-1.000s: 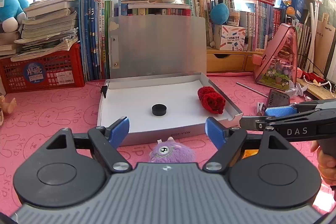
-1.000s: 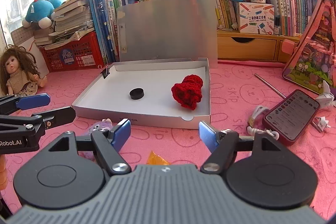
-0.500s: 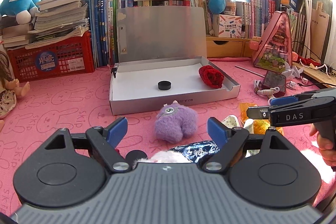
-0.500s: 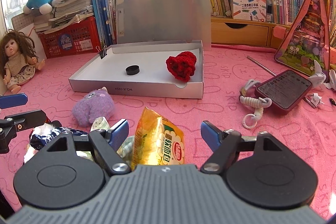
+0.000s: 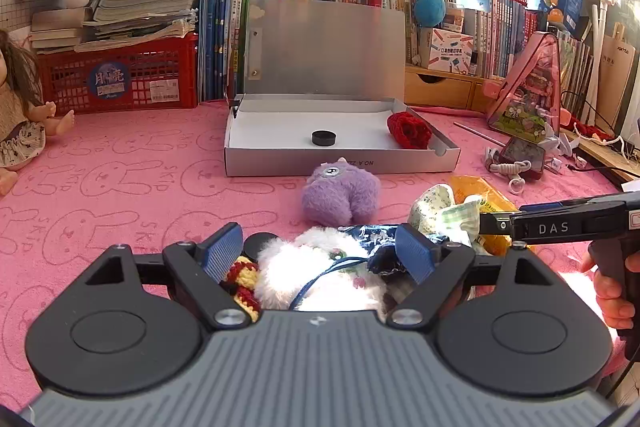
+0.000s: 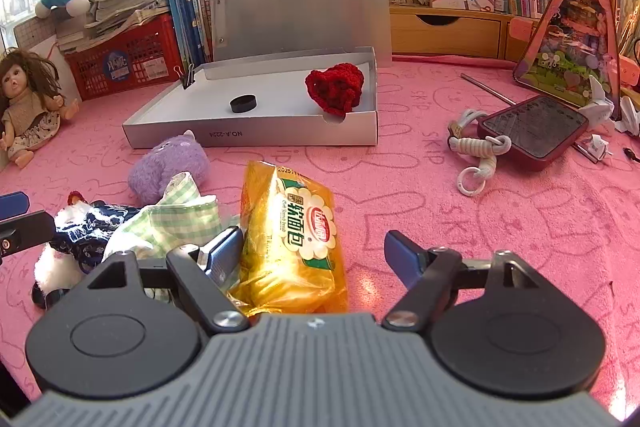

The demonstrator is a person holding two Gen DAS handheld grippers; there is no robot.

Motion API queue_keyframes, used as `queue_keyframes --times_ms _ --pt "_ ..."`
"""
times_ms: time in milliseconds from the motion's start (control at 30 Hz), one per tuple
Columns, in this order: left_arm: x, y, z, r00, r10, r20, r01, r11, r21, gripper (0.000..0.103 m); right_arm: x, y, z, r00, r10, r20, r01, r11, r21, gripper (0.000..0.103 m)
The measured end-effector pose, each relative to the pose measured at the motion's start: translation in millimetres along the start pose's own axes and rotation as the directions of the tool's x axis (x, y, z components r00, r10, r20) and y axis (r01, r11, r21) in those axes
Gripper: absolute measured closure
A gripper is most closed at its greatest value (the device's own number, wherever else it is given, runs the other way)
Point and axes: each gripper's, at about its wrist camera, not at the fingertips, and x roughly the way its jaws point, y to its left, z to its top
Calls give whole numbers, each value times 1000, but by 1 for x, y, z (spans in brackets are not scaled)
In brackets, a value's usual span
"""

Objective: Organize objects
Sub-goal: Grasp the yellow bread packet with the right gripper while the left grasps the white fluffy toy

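Note:
An open grey box (image 5: pixel 280 163) (image 6: pixel 256 139) holds a black disc (image 5: pixel 323 137) (image 6: pixel 243 103) and a red crochet piece (image 5: pixel 409 131) (image 6: pixel 335 87). In front lie a purple plush (image 5: pixel 340 193) (image 6: pixel 168 167), a yellow snack bag (image 6: pixel 292 227), a green-checked cloth (image 6: pixel 180 223) and a white fluffy toy with blue cloth (image 5: pixel 320 275). My left gripper (image 5: pixel 318 253) is open over the white toy. My right gripper (image 6: pixel 314 253) is open around the near end of the snack bag.
A doll (image 6: pixel 28 99) sits at the left edge. A red phone with a cord (image 6: pixel 532 131) and a pink triangular case (image 6: pixel 572 39) lie at right. Books, a red crate (image 5: pixel 120 75) and plush toys line the back.
Both grippers have drawn back from the box toward the near pile. The white toy now lies between the left fingers, and the snack bag between the right fingers.

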Motion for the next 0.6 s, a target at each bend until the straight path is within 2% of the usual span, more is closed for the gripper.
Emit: queue_keyframes --times_ms 600 --pt "0 -2 -25 999 9 -51 -8 1000 9 16 7 6 -13 1000 -10 -7 10 1000 -7 15"
